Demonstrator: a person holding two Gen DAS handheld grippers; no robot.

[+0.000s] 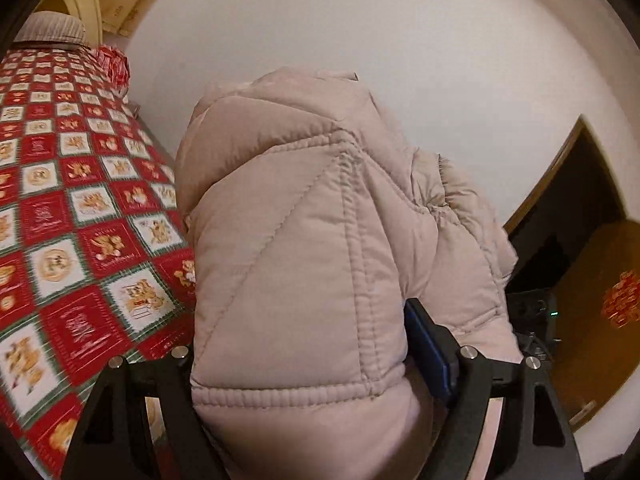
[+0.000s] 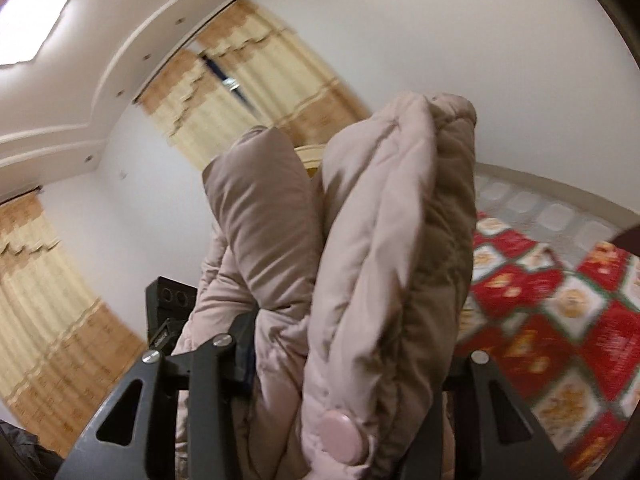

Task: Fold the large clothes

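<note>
Bedroom surroundings, seen from both wrists

Lying across the bed: a red, white and green patchwork bedspread (image 1: 72,208), with a striped pillow (image 1: 52,28) resting at its far end by the cream headboard (image 1: 80,0). Hanging at the windows: yellow curtains (image 2: 248,80) with orange borders. Glowing overhead: a ceiling light (image 2: 28,24). Standing open beyond the white wall (image 1: 360,20): a wooden door (image 1: 600,292) bearing a red ornament (image 1: 622,304).
</note>
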